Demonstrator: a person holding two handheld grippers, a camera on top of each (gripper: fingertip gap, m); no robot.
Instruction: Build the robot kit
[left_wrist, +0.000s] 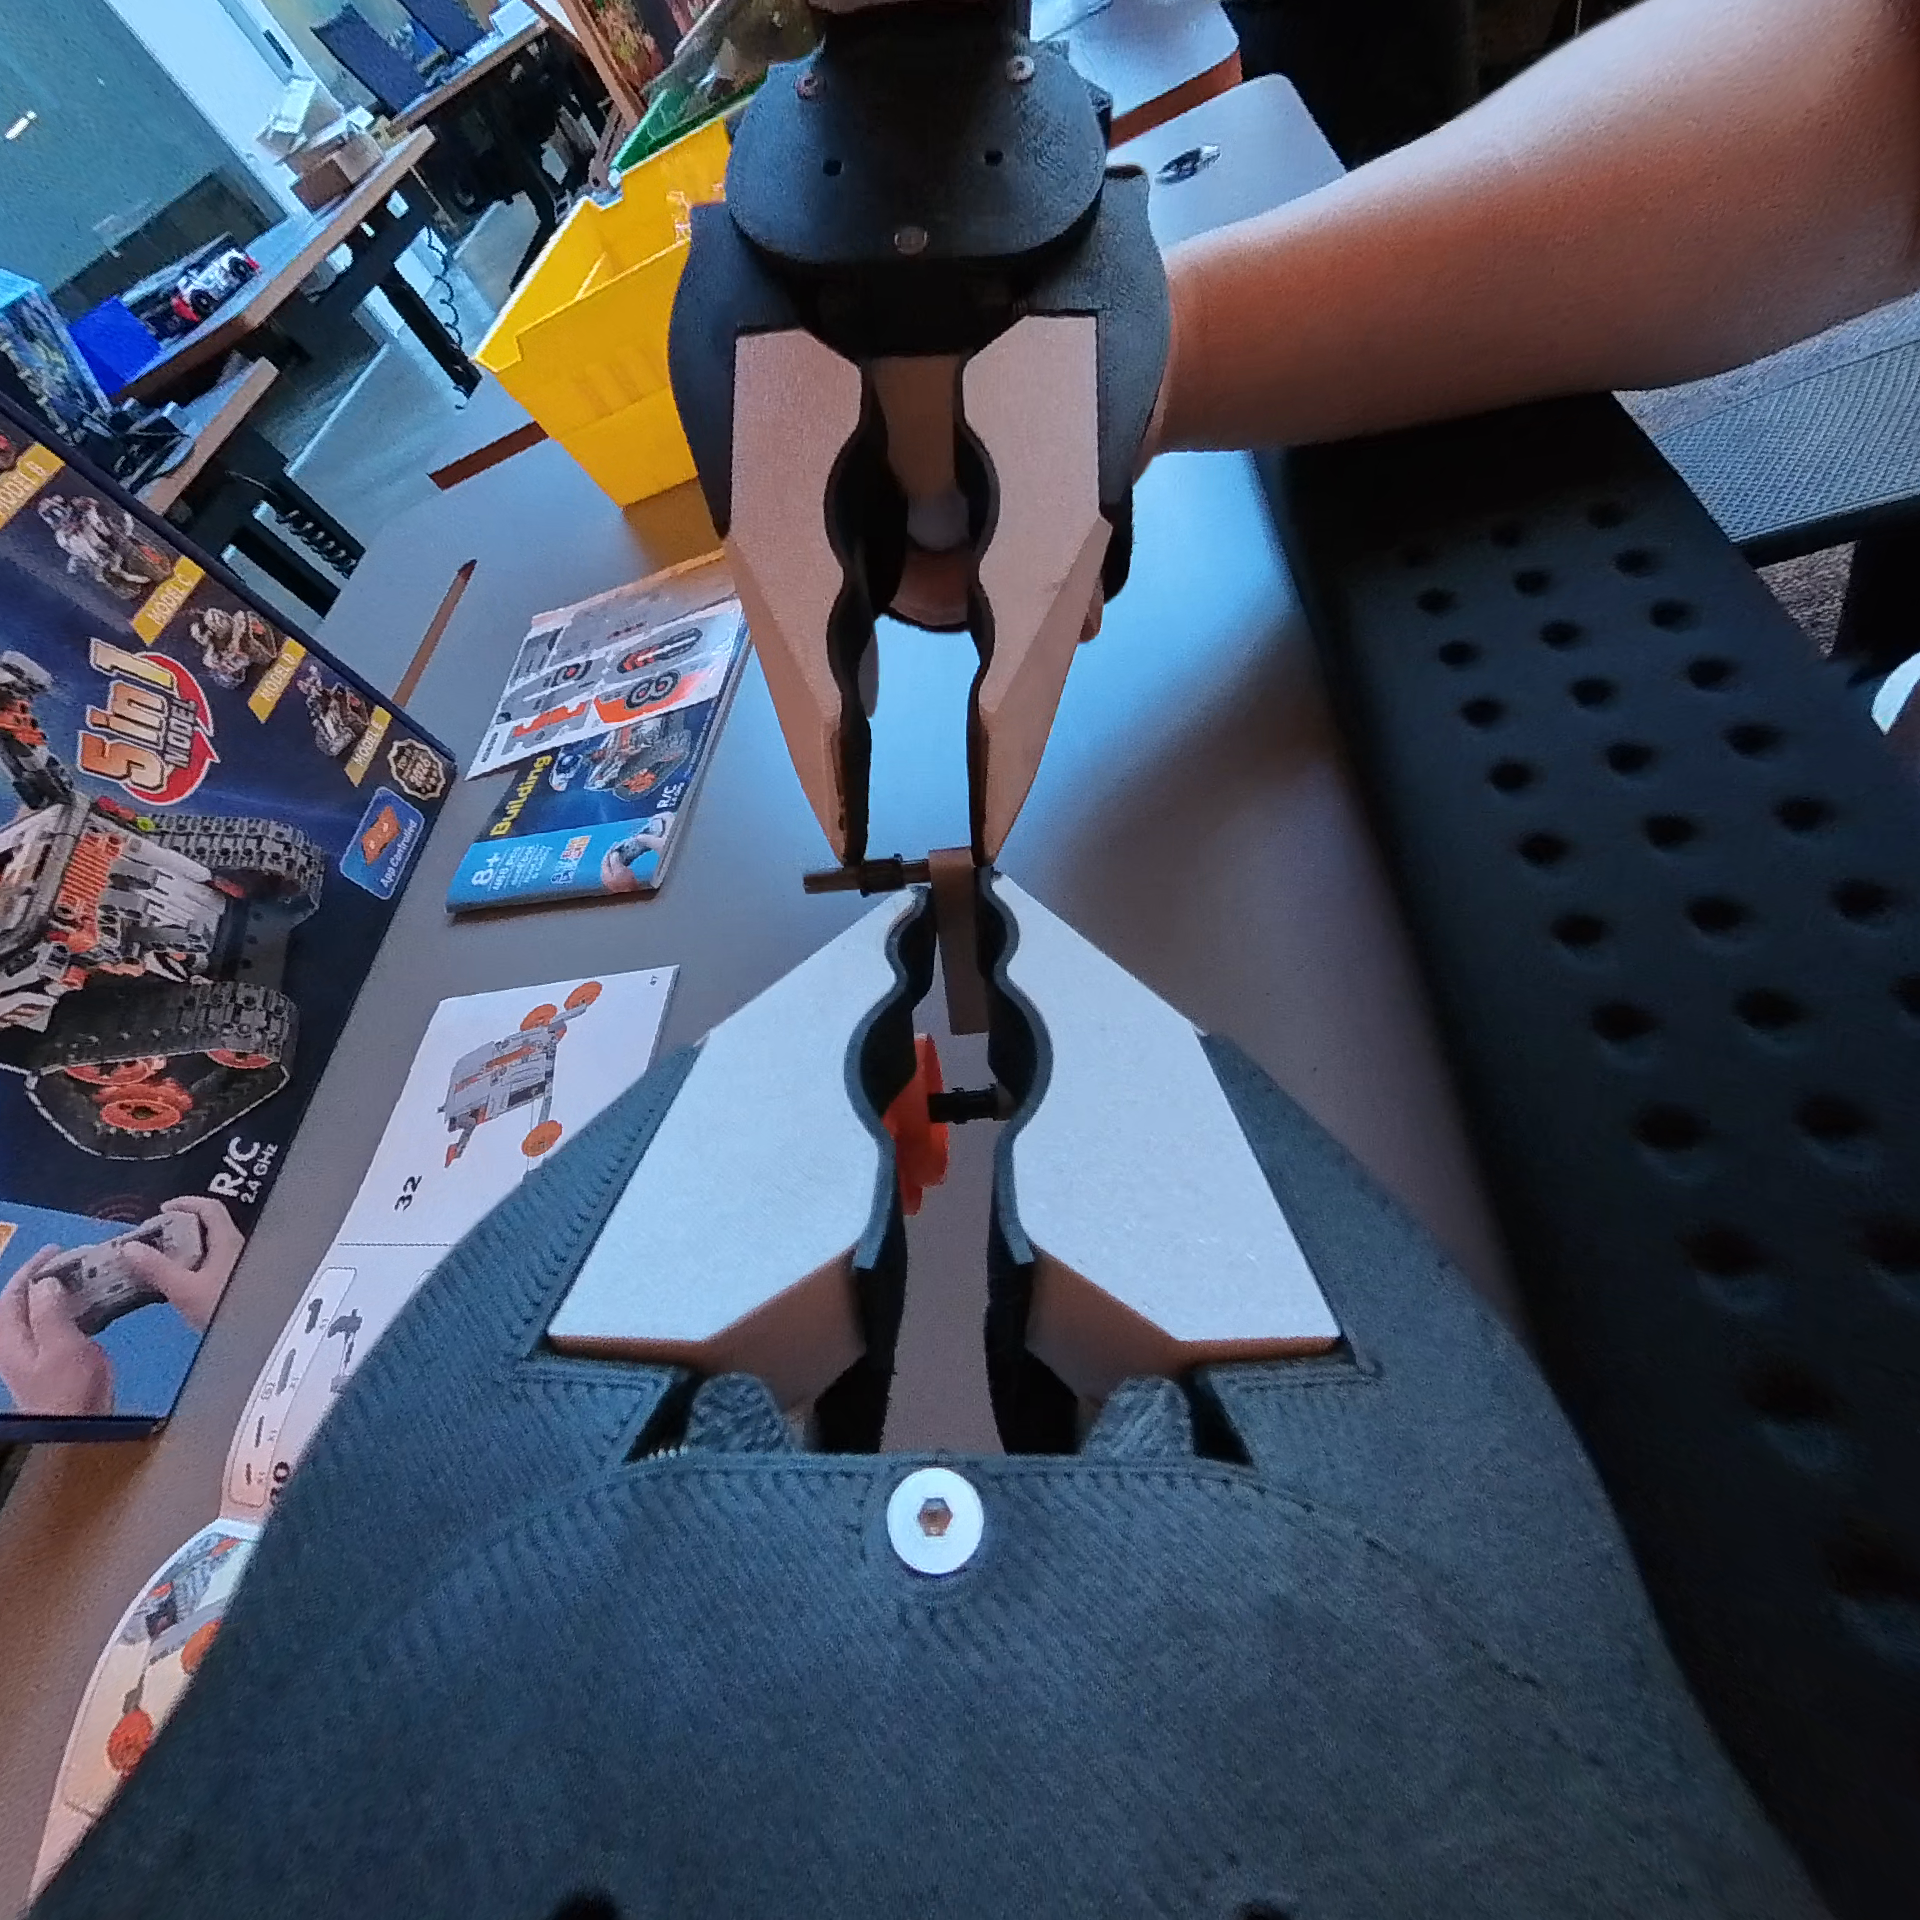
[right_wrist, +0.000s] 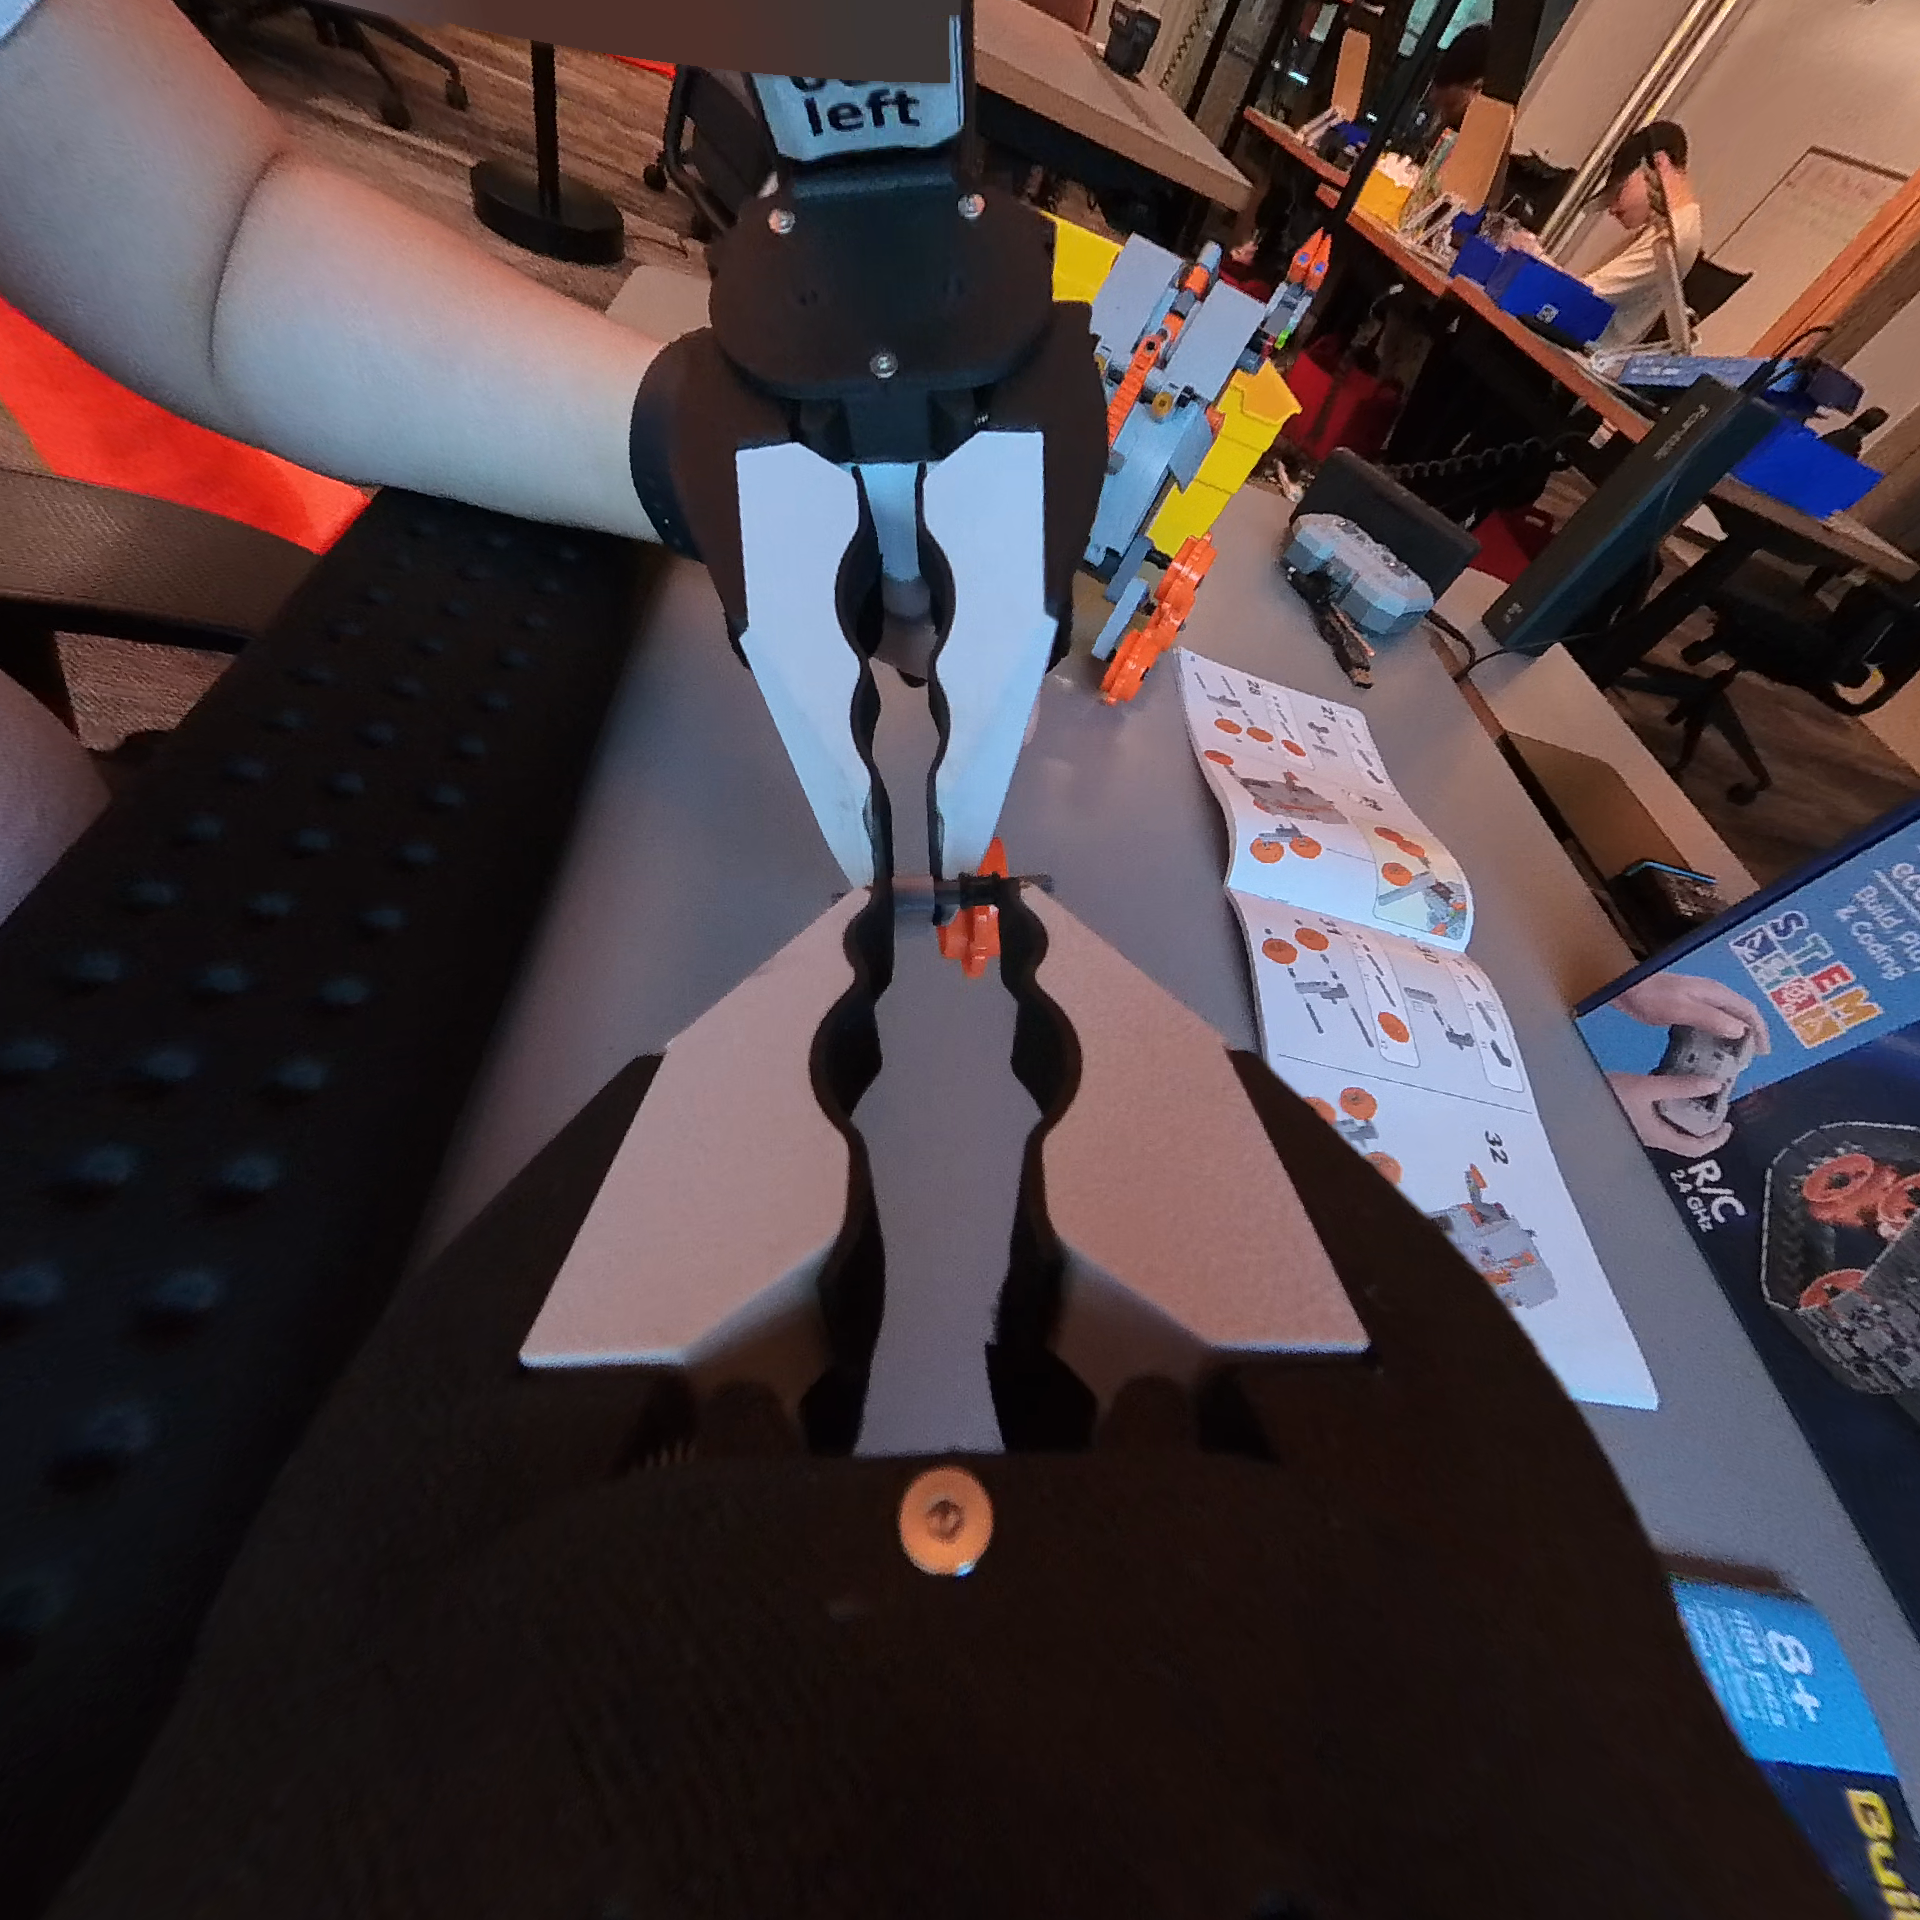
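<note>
I have both grippers raised above the table (left_wrist: 1143, 727), tip to tip. My left gripper (left_wrist: 951, 914) has its jaws narrow around a small assembly: a flat brown beam (left_wrist: 961, 956) standing between the fingers, with an orange gear (left_wrist: 916, 1117) on a short black pin deeper in the gap. My right gripper (right_wrist: 945, 920) meets it from the far side, jaws nearly closed and pinching a thin dark axle (left_wrist: 857, 876) at the very tips; that axle runs into the top of the beam.

These parts look like light, rigid plastic, smooth enough to twist or slip if gripped off-centre. I judge the beam's flat faces the surest hold, and the axle should be taken near its middle, since a hold at its end could lever it.

Off to my left an open instruction booklet (right_wrist: 1382, 997) lies on the table, with a blue toy box (left_wrist: 177, 883) beyond it near the edge. A yellow bin (left_wrist: 613, 343) and a half-built grey and orange model (right_wrist: 1174, 416) stand at the far side. A black perforated panel (left_wrist: 1662, 935) runs along the edge nearest me. Nothing sits between the grippers and the table beneath.
</note>
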